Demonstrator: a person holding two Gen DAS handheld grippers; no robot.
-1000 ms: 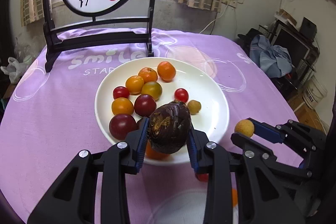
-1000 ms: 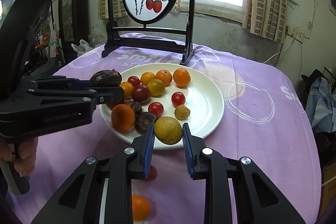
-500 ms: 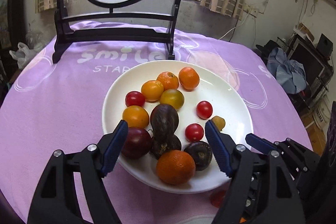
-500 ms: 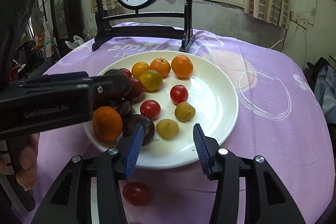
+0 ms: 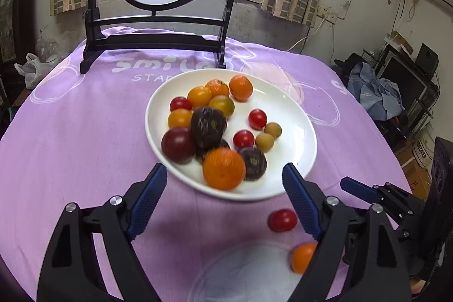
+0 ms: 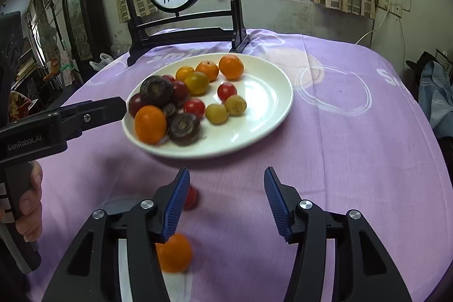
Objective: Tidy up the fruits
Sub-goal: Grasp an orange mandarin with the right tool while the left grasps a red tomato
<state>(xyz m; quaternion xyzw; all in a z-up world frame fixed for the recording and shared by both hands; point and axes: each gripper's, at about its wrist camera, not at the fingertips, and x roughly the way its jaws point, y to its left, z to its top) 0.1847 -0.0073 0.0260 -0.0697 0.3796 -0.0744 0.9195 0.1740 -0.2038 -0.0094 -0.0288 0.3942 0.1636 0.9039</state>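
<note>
On the purple bench [image 5: 70, 132], both claws, left [image 5: 225, 190] and right [image 6: 225, 196], have just opened, empty, their fruit now on the plate [image 5: 297, 160]; two strays wait nearer.

Both tongs share one build. The left tongs [image 5: 225, 186] and the right tongs [image 6: 226, 188] have matte black, angular plastic arms with triangular cut-outs. Each arm carries two round silver screws near the pivot. The inner pads [image 6: 175, 205] are blue and finely ribbed. The side of the left unit bears the white marking "GenRobot.AI". A bare hand [image 6: 28, 205] grips its black handle.
</note>
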